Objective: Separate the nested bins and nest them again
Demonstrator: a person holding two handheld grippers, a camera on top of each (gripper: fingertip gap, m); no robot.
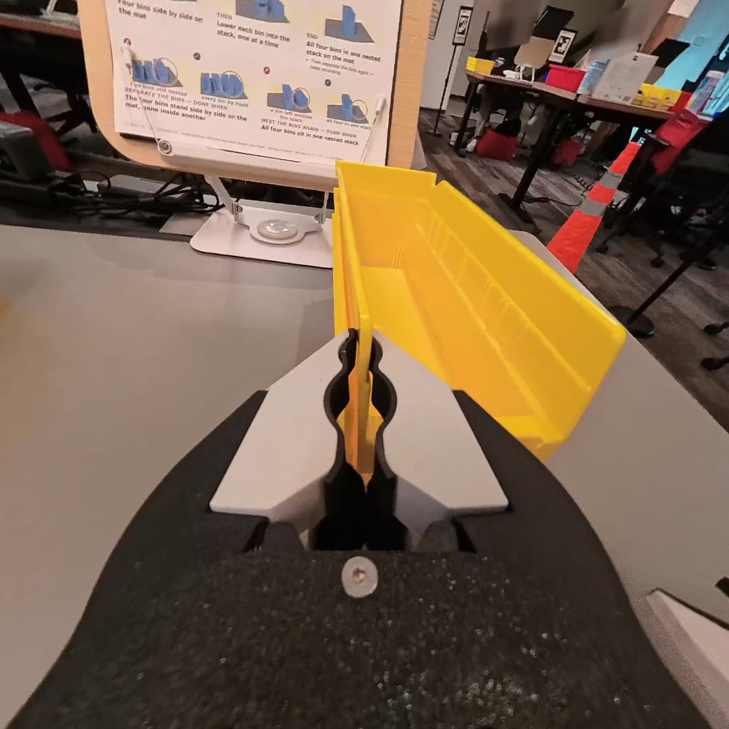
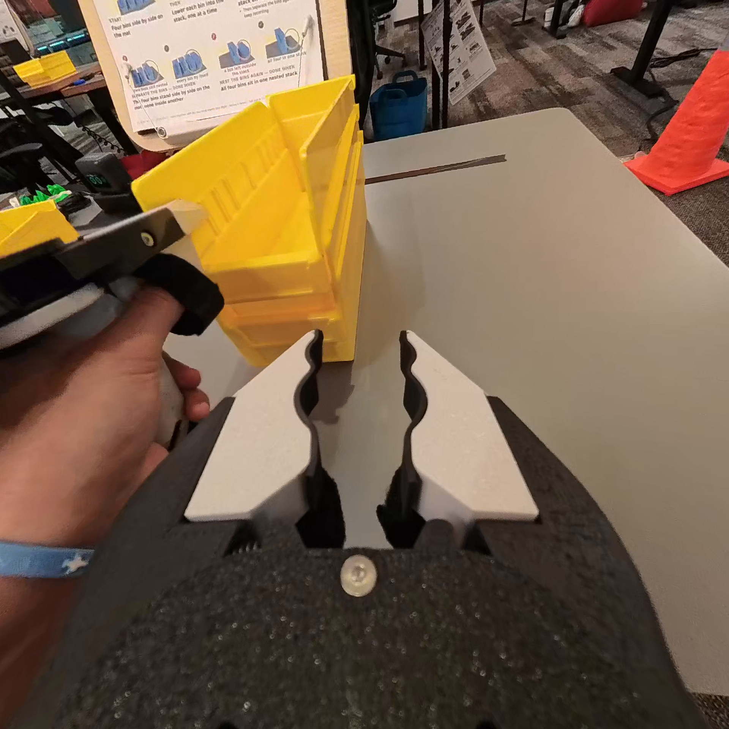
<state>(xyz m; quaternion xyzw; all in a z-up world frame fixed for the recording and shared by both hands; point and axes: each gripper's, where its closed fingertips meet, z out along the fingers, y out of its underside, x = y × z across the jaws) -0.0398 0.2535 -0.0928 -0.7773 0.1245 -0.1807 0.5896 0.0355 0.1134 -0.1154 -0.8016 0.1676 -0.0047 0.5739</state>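
A stack of nested yellow bins stands on the grey table. The top bin is tilted and partly raised out of the bins below it; it also shows in the right wrist view. My left gripper is shut on that bin's left side wall; in the right wrist view a hand holds this gripper at the bin's left. My right gripper is open and empty, just in front of the stack's near right corner, above the table. Another yellow bin lies apart at the far left.
A stand with an instruction sheet is behind the stack, its white base on the table. An orange cone stands on the floor past the table's right edge. The grey tabletop stretches left of the stack.
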